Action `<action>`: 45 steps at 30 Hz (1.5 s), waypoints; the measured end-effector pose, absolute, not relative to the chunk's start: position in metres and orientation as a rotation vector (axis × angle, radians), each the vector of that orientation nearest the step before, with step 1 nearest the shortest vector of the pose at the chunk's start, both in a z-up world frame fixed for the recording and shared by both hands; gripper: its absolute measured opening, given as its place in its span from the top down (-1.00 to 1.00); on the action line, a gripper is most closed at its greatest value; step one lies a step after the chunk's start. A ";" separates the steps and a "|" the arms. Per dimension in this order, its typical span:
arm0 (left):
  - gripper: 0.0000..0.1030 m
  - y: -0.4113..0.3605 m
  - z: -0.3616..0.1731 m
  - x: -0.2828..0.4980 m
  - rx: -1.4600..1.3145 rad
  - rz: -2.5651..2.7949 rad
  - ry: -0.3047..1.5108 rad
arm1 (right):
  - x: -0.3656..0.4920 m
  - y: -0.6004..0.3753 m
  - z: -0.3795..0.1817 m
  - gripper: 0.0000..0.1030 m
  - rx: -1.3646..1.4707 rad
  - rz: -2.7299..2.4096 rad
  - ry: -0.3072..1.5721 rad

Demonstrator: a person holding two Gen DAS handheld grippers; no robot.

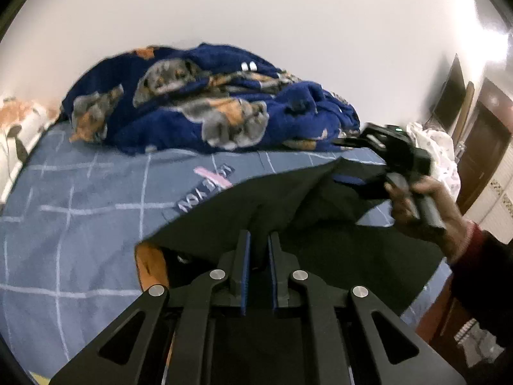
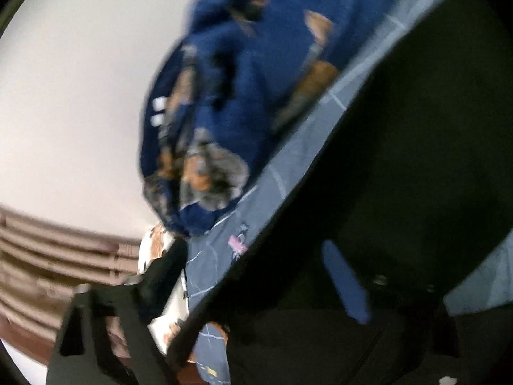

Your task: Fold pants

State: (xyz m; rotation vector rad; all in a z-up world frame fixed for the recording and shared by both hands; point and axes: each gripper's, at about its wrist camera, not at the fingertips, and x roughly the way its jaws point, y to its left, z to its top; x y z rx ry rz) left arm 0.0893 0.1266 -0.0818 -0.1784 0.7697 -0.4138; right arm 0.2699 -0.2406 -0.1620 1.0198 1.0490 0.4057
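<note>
Black pants (image 1: 288, 211) are lifted above a blue checked bed sheet (image 1: 80, 199), with an orange lining showing at their left edge. My left gripper (image 1: 258, 240) is shut on the near edge of the pants. My right gripper (image 1: 359, 183), held by a hand at the right, is shut on the far edge of the pants and raised. In the blurred right wrist view the black pants (image 2: 400, 160) fill the right side and cover the fingers; one blue pad (image 2: 346, 285) shows against the cloth.
A crumpled dark blue blanket (image 1: 208, 102) with animal prints lies at the back of the bed; it also shows in the right wrist view (image 2: 243, 96). White cloth (image 1: 439, 150) and a dark wooden door (image 1: 484, 150) are at the right. A pillow (image 1: 16, 128) lies at the left edge.
</note>
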 end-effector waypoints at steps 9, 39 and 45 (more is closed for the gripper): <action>0.78 0.136 -0.094 0.080 -0.209 -0.374 0.846 | 0.268 -0.233 -0.181 0.84 1.016 0.472 1.057; 0.40 0.154 -0.134 -0.023 -0.042 -0.258 1.079 | 0.021 -0.233 -0.225 0.86 1.030 0.357 1.154; 0.02 0.175 -0.093 -0.031 -0.120 -0.141 0.959 | 0.022 -0.231 -0.231 0.87 1.042 0.366 1.163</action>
